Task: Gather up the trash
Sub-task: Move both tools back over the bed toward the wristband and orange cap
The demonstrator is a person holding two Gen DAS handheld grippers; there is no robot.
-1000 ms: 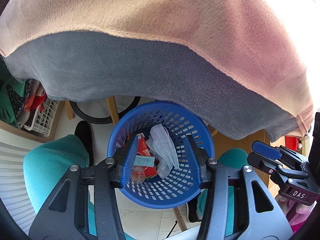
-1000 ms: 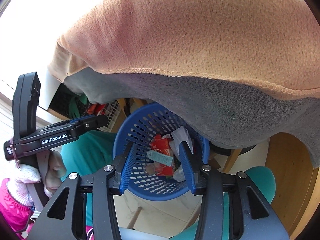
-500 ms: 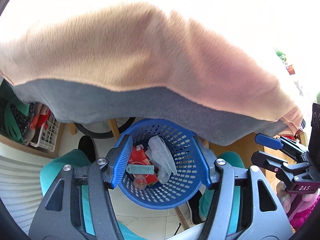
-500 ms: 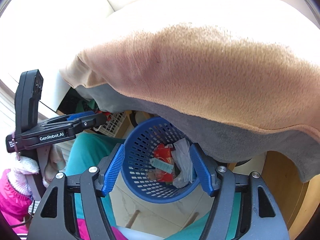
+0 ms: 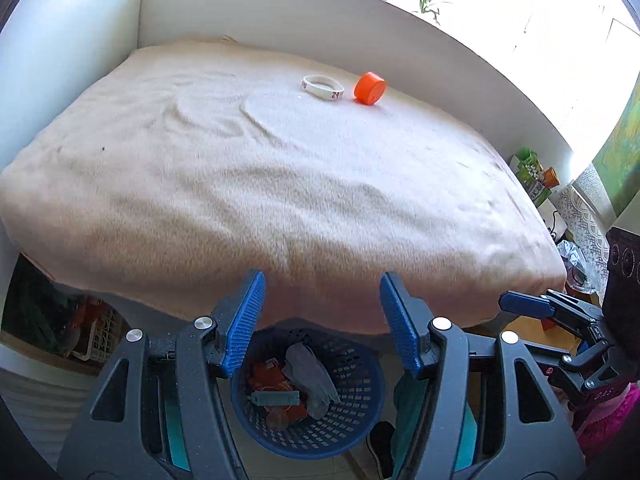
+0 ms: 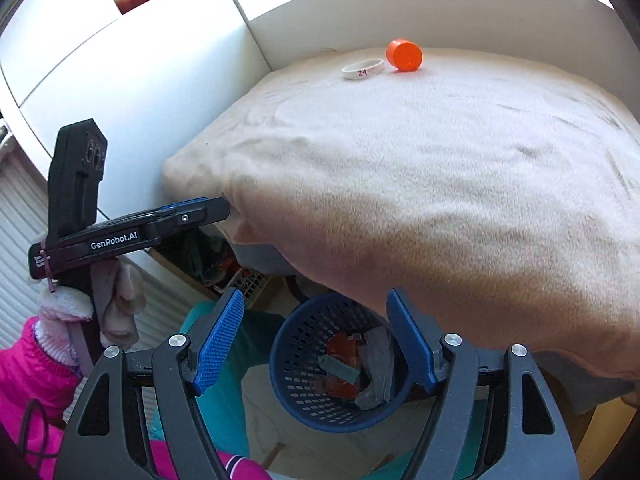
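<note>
Grippers both empty, jaws spread wide: left gripper (image 5: 322, 322) and right gripper (image 6: 316, 342) hang over the table's near edge, above the blue basket (image 6: 290, 394) on the floor below. Basket already holds red wrappers, a crumpled grey bag and a small tag. Left on the beige blanket (image 5: 280, 168): one orange cap (image 5: 370, 88) and one white band (image 5: 322, 87) marked 21, side by side at the far edge, well apart from both grippers. Next step, I'd say: reach across with one gripper, come down over the cap, close across its rim. Band lies flat; pinch one side.
</note>
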